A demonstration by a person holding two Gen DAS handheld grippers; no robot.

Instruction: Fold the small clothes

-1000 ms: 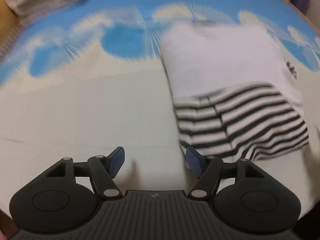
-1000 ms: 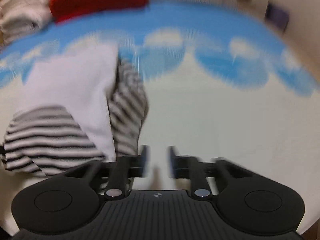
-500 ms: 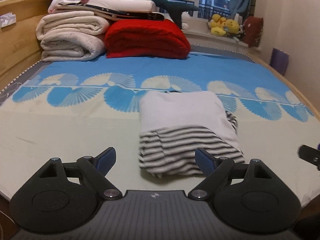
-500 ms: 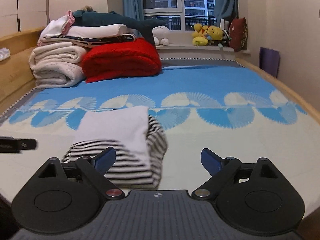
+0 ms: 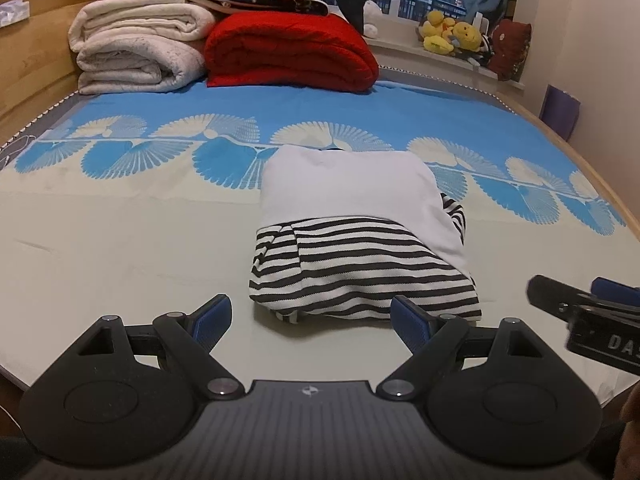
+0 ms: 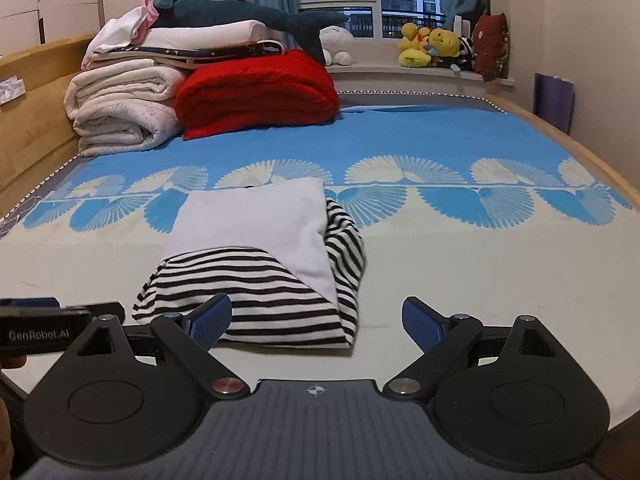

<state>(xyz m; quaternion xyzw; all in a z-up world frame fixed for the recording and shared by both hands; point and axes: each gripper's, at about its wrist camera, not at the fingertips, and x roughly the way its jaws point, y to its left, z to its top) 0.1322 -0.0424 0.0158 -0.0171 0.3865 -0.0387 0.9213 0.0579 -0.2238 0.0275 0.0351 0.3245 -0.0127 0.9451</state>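
Left wrist view: shirt [image 5: 360, 240], white with black-and-white striped parts, lies on the bed [image 5: 120, 248] as a compact folded bundle, near edge just beyond the fingertips, centred between them. White panel on top at the far side, striped layer toward the camera, one striped fold sticking out at the right edge. Left gripper [image 5: 311, 318] spread wide, nothing between the blue pads [image 5: 212, 317], no contact with cloth. Its jaws have just been opening, with nothing between them. Right wrist view: same bundle sits left of centre; right gripper [image 6: 317, 318] also spread wide and empty, jaws likewise just been opening with no cloth in them; its left pad overlaps the striped hem in the picture, but contact cannot be confirmed. Each gripper shows at the edge of the other's view, so both flank the near side of the bundle. Judgement: fold on this piece looks finished or nearly so; step in hand is the release and clearing after the last fold. Next move, as I read it: either tuck in the striped fold on the right so the outline is square, needing a shallow pinch on that fold alone without dragging the white panel, or move the bundle aside. No other small garment is visible; far end holds stacked blankets [image 5: 136, 48] and a red quilt [image 5: 288, 52].
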